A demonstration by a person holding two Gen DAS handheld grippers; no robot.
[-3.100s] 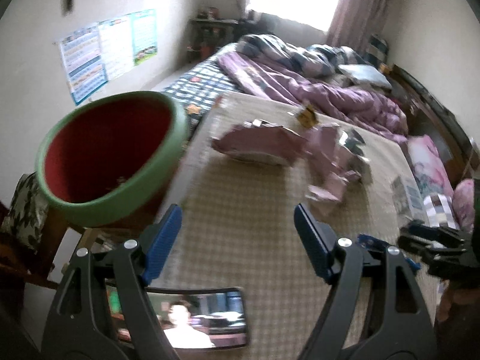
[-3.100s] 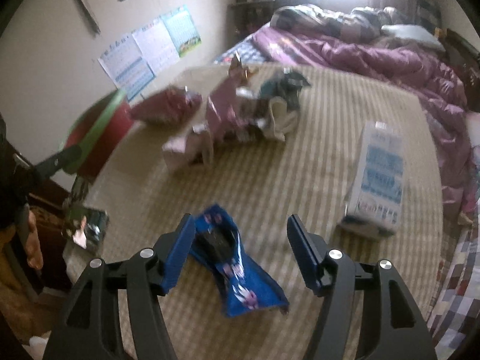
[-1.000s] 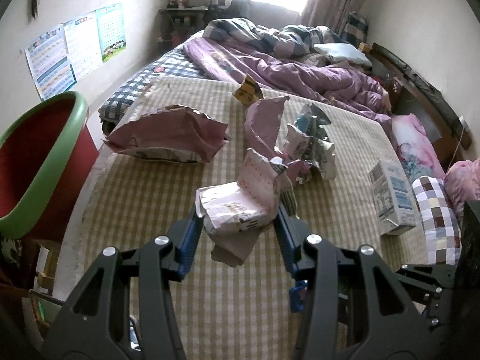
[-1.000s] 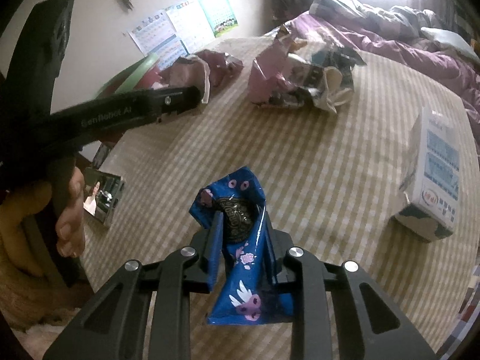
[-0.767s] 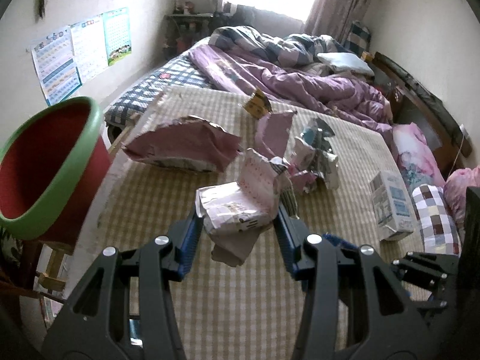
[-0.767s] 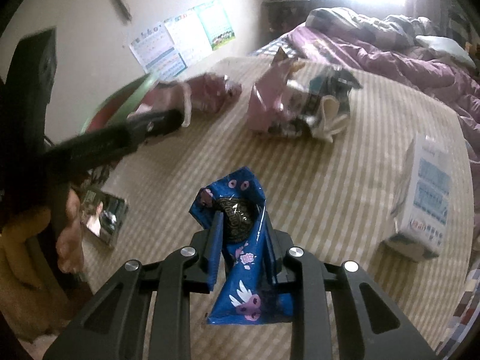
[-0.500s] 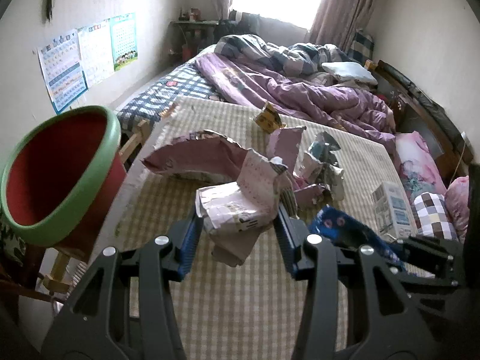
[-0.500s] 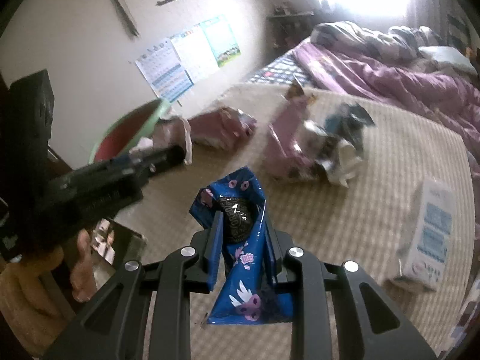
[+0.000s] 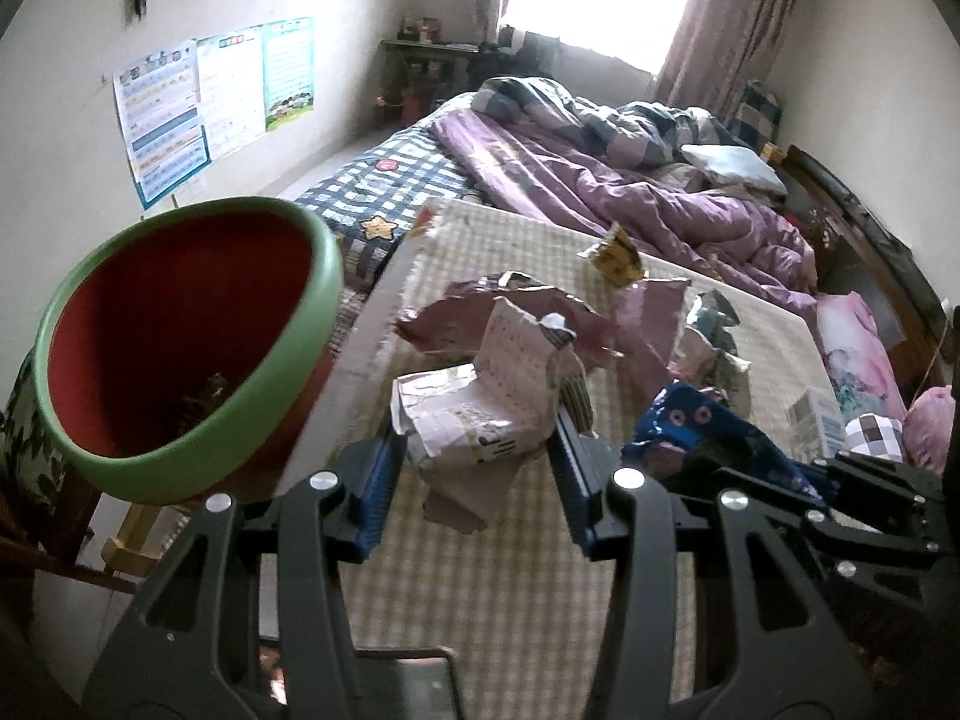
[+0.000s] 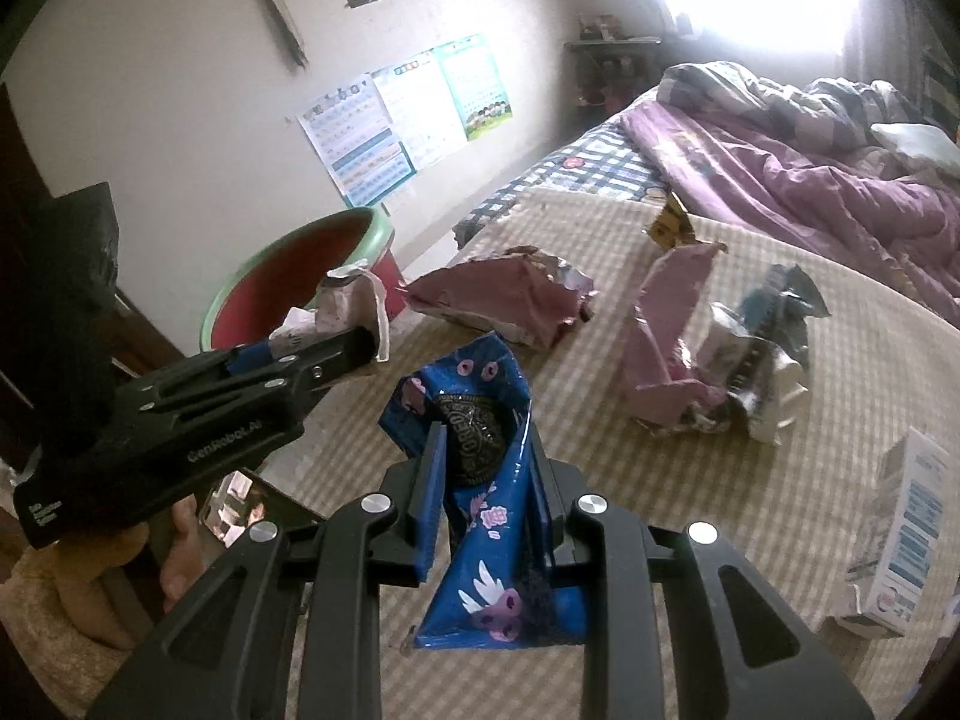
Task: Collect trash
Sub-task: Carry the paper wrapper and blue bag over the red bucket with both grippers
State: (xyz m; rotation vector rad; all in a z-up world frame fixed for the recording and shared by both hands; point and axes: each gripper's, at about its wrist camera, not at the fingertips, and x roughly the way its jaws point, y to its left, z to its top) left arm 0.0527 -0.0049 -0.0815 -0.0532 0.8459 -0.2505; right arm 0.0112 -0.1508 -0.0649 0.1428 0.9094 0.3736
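Note:
My left gripper (image 9: 477, 456) is shut on a crumpled pink-and-white wrapper (image 9: 486, 402), held above the checked mat near its left edge; it also shows in the right wrist view (image 10: 354, 312). The red bin with a green rim (image 9: 174, 336) stands just left of it, open side towards me, also in the right wrist view (image 10: 288, 282). My right gripper (image 10: 483, 468) is shut on a blue Oreo wrapper (image 10: 486, 504), lifted off the mat; the wrapper shows at the right of the left wrist view (image 9: 696, 426).
On the mat (image 10: 720, 510) lie a torn pink bag (image 10: 504, 294), a pile of pink and silver wrappers (image 10: 714, 354), a small yellow wrapper (image 10: 672, 222) and a white carton (image 10: 906, 522). A phone (image 10: 252, 510) lies at the mat's near-left corner. A bed with purple bedding (image 9: 630, 192) lies beyond.
Both grippers have lifted their wrappers off the mat and moved left towards the bin. The bin now looms larger and closer on the left.

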